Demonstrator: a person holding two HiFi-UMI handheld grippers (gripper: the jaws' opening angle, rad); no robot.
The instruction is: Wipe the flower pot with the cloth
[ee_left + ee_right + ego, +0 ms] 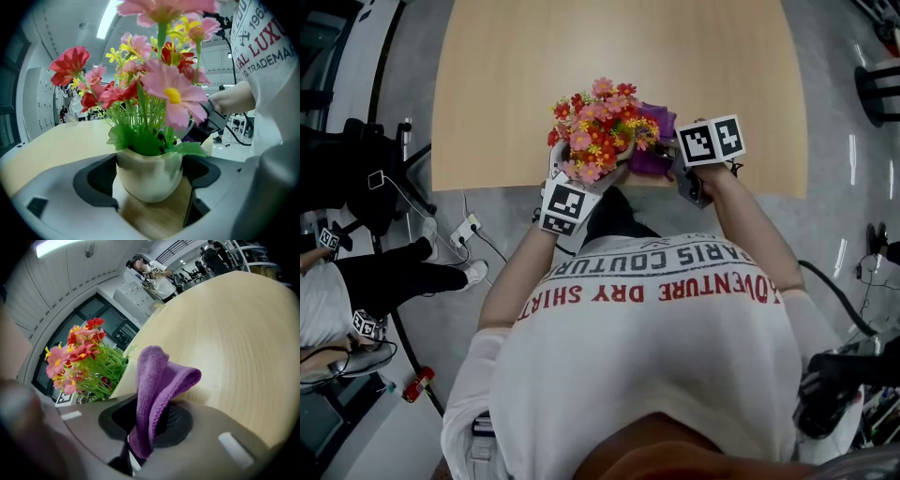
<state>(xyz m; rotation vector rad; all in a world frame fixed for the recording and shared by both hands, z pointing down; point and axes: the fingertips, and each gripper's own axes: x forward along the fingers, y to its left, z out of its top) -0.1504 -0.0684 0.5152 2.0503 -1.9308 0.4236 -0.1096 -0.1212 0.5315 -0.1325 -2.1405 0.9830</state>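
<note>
A cream, rounded ceramic flower pot (149, 171) holding pink, red and yellow artificial flowers (154, 84) is clamped between the widely spread jaws of the left gripper (150, 186), over the light wooden table's (581, 56) near edge. Further right along that edge, the right gripper (145, 420) is pinched tight on a folded purple microfibre cloth (157, 376).

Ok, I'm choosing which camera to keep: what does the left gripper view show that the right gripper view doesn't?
Only the left gripper view shows the cream flower pot held between the left hand-held gripper's jaws. Only the right gripper view shows the purple cloth pinched in the right hand-held gripper. Both show the flowers and the wooden table.
</note>
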